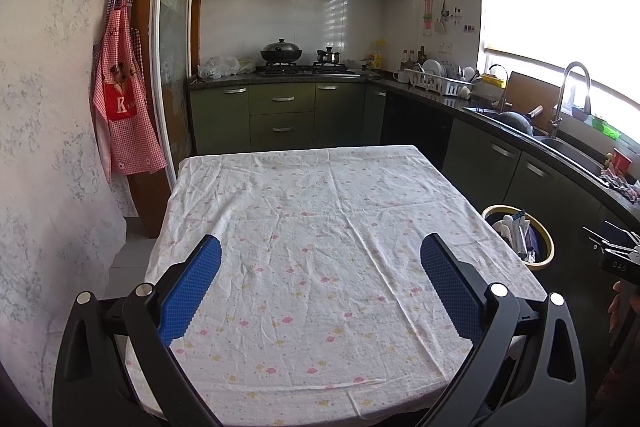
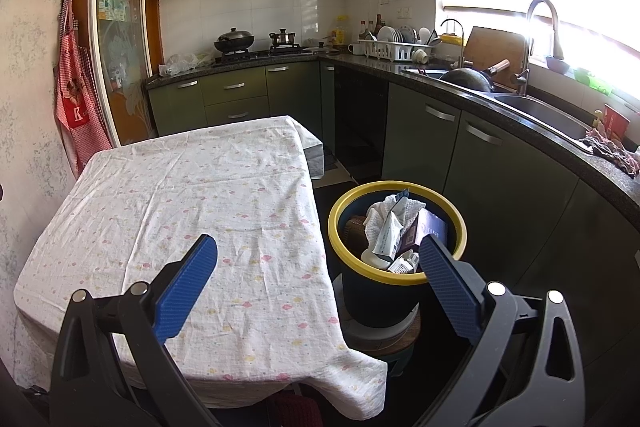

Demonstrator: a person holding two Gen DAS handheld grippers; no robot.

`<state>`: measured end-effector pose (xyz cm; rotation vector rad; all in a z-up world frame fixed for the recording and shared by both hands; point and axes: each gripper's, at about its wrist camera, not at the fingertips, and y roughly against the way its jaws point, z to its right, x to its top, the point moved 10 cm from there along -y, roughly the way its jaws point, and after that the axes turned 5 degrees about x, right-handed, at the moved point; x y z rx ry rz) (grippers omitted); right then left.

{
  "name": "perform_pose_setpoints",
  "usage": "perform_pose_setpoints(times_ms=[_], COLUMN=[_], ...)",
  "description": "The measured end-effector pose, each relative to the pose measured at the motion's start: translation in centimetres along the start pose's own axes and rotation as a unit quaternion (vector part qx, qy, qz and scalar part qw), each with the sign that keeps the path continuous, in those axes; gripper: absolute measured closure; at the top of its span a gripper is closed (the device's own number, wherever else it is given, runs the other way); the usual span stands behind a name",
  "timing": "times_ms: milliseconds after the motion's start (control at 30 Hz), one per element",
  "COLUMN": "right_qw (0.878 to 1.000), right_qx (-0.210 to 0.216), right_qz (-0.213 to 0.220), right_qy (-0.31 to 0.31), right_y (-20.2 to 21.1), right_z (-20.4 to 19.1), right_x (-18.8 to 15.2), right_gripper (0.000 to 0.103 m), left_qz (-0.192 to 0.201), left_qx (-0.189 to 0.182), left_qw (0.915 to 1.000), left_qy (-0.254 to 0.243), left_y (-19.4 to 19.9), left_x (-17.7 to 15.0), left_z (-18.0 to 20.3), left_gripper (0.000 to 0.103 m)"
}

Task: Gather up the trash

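Observation:
A dark bin with a yellow rim [image 2: 400,279] stands on a low stool right of the table and holds trash [image 2: 394,227]: crumpled paper, cartons and small boxes. It also shows in the left wrist view [image 1: 548,247]. My right gripper [image 2: 318,247] is open and empty, its left finger over the table's near right corner, its right finger over the bin's near rim. My left gripper [image 1: 320,247] is open and empty above the near part of the table [image 1: 320,195]. The table carries a white flowered cloth with nothing lying on it.
Green cabinets and a dark counter [image 2: 500,99] with sink, tap and dish rack run along the right and back. A stove with pots [image 1: 300,63] is at the back. A red apron [image 1: 124,99] hangs on the left wall. Another gripper part [image 1: 616,251] shows at right.

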<state>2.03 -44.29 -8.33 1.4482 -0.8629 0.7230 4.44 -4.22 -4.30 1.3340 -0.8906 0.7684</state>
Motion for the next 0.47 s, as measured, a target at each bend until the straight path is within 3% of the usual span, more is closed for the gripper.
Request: perform_pose_setpoints(times_ms=[100,267,467], right_qw=[1.0,1.0,0.999], right_qx=[0.0,-0.002,0.027], right_qz=[-0.002,-0.006,-0.022], right_qy=[-0.001,0.001,0.014], right_y=[-0.3,-0.7,-3.9], right_z=[0.1,0.1,-1.3], right_x=[-0.2,-0.2,1.7], right_gripper=[0.007,0.007,0.007], left_qz=[-0.001,-0.026,-0.064], left_qx=[-0.01,0.004,0.015], left_qw=[0.9999,0.9996,0.9977], left_qy=[0.007,0.009,0.019], left_y=[-0.4,-2.2,-7.4], left_x=[0.0,-0.3,0.9], left_z=[0.1,-0.6,-2.9], left_gripper=[0.005,0.005,0.005])
